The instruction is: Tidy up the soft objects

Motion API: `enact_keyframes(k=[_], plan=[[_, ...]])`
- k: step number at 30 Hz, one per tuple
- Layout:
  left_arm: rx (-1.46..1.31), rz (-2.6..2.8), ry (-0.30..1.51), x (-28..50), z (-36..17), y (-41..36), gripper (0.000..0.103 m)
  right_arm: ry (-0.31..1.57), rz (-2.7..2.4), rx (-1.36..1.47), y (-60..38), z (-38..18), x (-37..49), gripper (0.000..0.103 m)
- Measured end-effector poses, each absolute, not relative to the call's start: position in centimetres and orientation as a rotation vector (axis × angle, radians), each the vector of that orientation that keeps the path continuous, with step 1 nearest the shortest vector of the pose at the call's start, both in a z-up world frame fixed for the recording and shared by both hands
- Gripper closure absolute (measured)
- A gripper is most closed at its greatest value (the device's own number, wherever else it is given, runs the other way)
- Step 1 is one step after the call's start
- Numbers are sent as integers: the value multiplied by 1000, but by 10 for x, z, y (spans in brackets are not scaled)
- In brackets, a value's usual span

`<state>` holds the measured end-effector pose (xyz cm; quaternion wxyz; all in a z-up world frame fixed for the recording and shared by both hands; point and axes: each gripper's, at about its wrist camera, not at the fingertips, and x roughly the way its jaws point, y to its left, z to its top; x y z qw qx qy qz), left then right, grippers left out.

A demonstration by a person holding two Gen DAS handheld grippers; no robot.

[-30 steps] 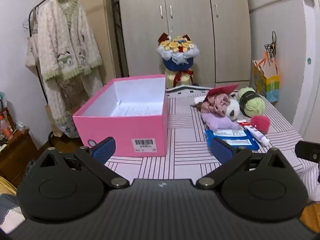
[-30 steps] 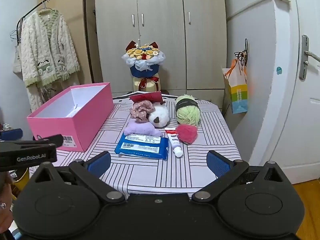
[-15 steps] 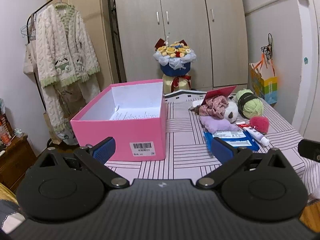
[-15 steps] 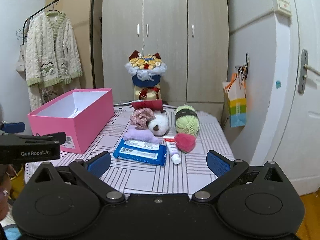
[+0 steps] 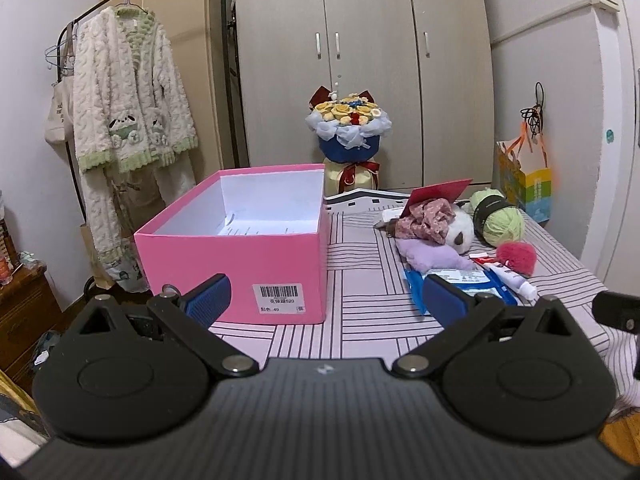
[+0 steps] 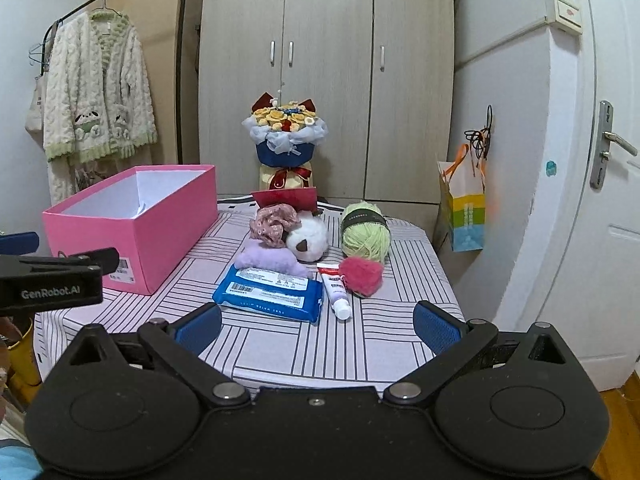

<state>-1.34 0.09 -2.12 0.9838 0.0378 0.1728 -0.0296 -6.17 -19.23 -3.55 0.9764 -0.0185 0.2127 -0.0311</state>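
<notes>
Left gripper [image 5: 326, 294]: held short of the near table edge, blue-padded fingers spread wide, nothing between them. Aimed at the front right corner of the open pink cardboard box [image 5: 240, 268], barcode label facing forward. Box interior white, only a printed sheet visible on its floor.

Right gripper [image 6: 318, 322]: likewise held off the near edge, fingers parted wide and empty. Aimed at the cluster of items on the right half of the striped pink-and-white tablecloth [image 6: 280, 344].

Cluster layout, seen from the right wrist view:
- Flat blue plastic pack of wet wipes [image 6: 270, 294], nearest the gripper.
- Lilac plush cloud-shaped pillow [image 6: 270, 260], touching the far edge of the pack.
- Pink floral fabric scrunchie [image 6: 274, 224], resting behind the lilac pillow and against the white plush ball.
- White plush ball with a brown patch [image 6: 308, 238], just right of the scrunchie.
- Green yarn skein with a dark band [image 6: 364, 230], right of the white plush, upright.
- Fuzzy magenta pom-pom [image 6: 362, 276], in front of the yarn, touching it or nearly so.
- White tube with a red end [image 6: 336, 290], lying between the wipes pack and the pom-pom, cap toward the near edge.
- Red card [image 6: 286, 198], propped behind the scrunchie.

All soft items located outside the box, well apart from it across a bare strip of cloth.

Surroundings: wrapped flower bouquet [image 6: 286, 136] behind the table before grey wardrobe doors [image 6: 328, 80]; cream knitted cardigan [image 5: 128, 96] hung on a rack at left; colourful paper bag [image 6: 464, 208] at right.
</notes>
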Motion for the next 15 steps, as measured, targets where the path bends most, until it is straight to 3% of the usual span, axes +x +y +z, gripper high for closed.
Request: enact_keyframes(k=[15], plan=[[77,-69,349,-15,-22,2,0,434,-77,-49,-191,-38,-60,0]])
